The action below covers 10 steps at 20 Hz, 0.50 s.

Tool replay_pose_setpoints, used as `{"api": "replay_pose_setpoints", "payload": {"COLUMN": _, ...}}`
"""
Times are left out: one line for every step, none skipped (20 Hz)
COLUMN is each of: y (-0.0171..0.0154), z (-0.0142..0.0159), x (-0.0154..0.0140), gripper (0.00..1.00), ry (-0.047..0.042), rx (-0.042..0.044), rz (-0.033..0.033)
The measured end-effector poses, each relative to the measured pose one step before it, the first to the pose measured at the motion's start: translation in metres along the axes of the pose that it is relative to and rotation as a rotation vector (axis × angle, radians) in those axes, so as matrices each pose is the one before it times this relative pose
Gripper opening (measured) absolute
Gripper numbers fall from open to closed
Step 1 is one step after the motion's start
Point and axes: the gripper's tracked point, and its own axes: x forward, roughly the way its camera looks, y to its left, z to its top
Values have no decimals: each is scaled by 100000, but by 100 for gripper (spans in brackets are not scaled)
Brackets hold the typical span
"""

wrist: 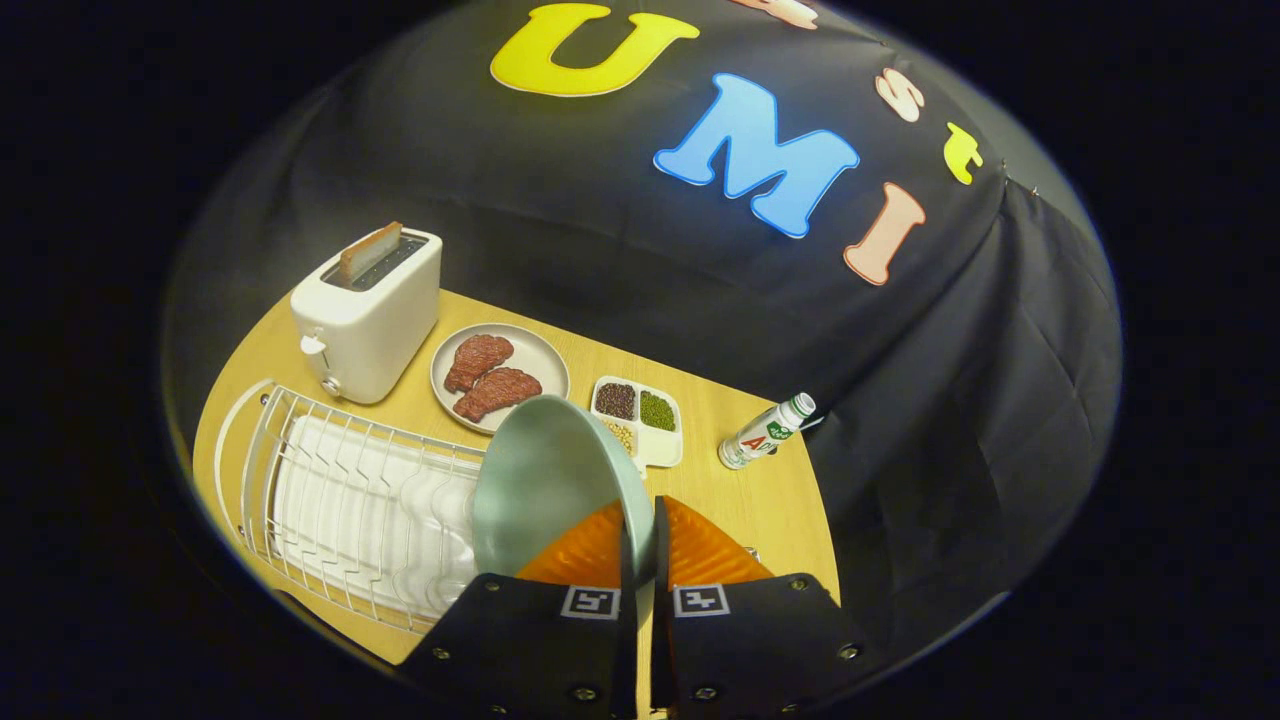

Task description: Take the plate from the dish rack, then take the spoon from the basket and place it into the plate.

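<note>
On the wooden table [760, 500] there's a white toaster [368, 312] near the back left edge with a slice of toast [369, 251] poking out of its slot. Just beside it sits a plate with two steaks [497, 377], then a little divided tray of beans [640, 420]. A small bottle [768, 432] stands tilted by the table's back right edge.

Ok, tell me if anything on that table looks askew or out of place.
The small bottle lies on its side near the table's edge, beside the divided snack tray. The plate is tilted only because the tool grips its rim.
</note>
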Motion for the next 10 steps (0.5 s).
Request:
{"api": "replay_pose_setpoints", "payload": {"y": -486, "z": -64, "x": -381, "gripper": 5, "ry": -280, "rx": 1834, "rz": 1821}}
{"api": "replay_pose_setpoints", "payload": {"y": -614, "z": -43, "x": -476, "gripper": 5, "ry": -342, "rx": 1946, "rz": 1479}}
{"api": "replay_pose_setpoints", "payload": {"y": -829, "z": -177, "x": -446, "gripper": 5, "ry": -509, "rx": 2182, "rz": 1297}}
{"api": "replay_pose_setpoints", "payload": {"y": -774, "z": -167, "x": -463, "gripper": 5, "ry": 179, "rx": 2319, "rz": 1358}}
{"api": "replay_pose_setpoints", "payload": {"y": -884, "z": -454, "x": -445, "gripper": 5, "ry": 325, "rx": 2539, "rz": 1632}}
{"api": "replay_pose_setpoints", "payload": {"y": -826, "z": -408, "x": -378, "gripper": 5, "ry": 652, "rx": 2580, "rz": 1476}}
{"api": "replay_pose_setpoints", "payload": {"y": -890, "z": -653, "x": -380, "gripper": 5, "ry": 1203, "rx": 2755, "rz": 1569}}
{"api": "replay_pose_setpoints", "payload": {"y": -856, "z": -381, "x": -330, "gripper": 5, "ry": 718, "rx": 2669, "rz": 1760}}
{"api": "replay_pose_setpoints", "payload": {"y": -1015, "z": -395, "x": -154, "gripper": 5, "ry": 302, "rx": 2144, "rz": 1655}}
{"api": "replay_pose_setpoints", "payload": {"y": -997, "z": -345, "x": -379, "gripper": 5, "ry": 297, "rx": 2391, "rz": 1522}}
